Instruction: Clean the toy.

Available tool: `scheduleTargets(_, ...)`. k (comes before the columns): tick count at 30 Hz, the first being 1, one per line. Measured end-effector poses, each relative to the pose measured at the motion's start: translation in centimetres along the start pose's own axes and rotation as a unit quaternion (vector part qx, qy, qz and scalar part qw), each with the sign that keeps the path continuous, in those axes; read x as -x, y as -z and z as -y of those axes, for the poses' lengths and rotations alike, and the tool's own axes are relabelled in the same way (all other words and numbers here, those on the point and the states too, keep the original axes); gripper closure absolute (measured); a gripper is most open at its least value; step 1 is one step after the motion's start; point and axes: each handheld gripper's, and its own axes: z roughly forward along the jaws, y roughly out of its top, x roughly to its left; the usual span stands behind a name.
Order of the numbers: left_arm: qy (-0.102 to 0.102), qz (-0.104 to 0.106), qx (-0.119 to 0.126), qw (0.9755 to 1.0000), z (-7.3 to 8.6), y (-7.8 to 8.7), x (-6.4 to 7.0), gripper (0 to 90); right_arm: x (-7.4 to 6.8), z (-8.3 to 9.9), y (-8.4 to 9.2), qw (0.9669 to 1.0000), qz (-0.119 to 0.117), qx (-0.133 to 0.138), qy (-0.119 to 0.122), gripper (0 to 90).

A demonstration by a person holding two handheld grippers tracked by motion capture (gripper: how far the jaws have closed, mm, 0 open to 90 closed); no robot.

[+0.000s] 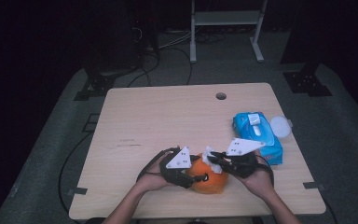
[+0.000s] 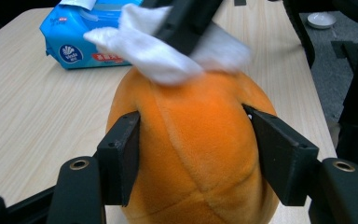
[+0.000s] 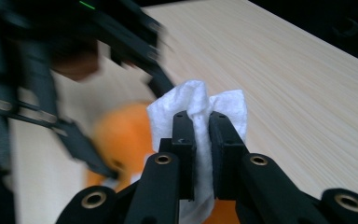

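Left gripper (image 1: 196, 176) comes in low from the left, jaws clamped on both flanks of the orange plush toy (image 1: 208, 179) at the table's (image 1: 158, 116) near edge. Right gripper (image 1: 214, 158) angles over the toy, pinching a white wipe (image 1: 209, 154) against its top. Right of the toy, the blue wipe pack (image 1: 257, 135), white lid (image 1: 280, 126) beside it.

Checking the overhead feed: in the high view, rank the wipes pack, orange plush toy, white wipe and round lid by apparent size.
1. wipes pack
2. orange plush toy, partly hidden
3. and 4. round lid and white wipe, too alike to rank
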Motion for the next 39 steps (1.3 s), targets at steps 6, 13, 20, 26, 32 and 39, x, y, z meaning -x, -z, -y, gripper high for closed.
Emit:
scheduleTargets(6,0.038,0.000,0.005,0.9993,1.2,0.2,-1.2,36.2,0.0,0.2,-0.4,0.9997,0.009,-0.017,0.014,81.1)
scheduleTargets(13,0.087,0.002,0.010,0.9961,2.0,0.5,-2.5,32.0,2.3,2.3,-0.1,0.9987,0.020,-0.031,-0.035,81.0)
scheduleTargets(20,0.051,-0.008,0.009,0.9986,1.7,1.2,-2.4,34.1,3.2,2.9,-0.3,0.9977,0.038,-0.032,-0.045,81.0)
scheduleTargets(26,0.056,-0.024,0.006,0.9981,1.5,0.5,-2.0,41.0,1.2,1.2,-0.2,0.9993,-0.004,-0.005,-0.037,80.8)
scheduleTargets(32,0.061,-0.023,-0.001,0.9978,1.7,0.6,-2.2,36.5,-0.6,0.4,-1.7,0.9995,0.009,-0.027,0.014,80.6)
scheduleTargets(39,0.053,-0.011,-0.015,0.9984,1.4,0.1,-1.9,36.4,0.5,1.0,-1.3,0.9992,0.033,-0.021,-0.007,80.6)
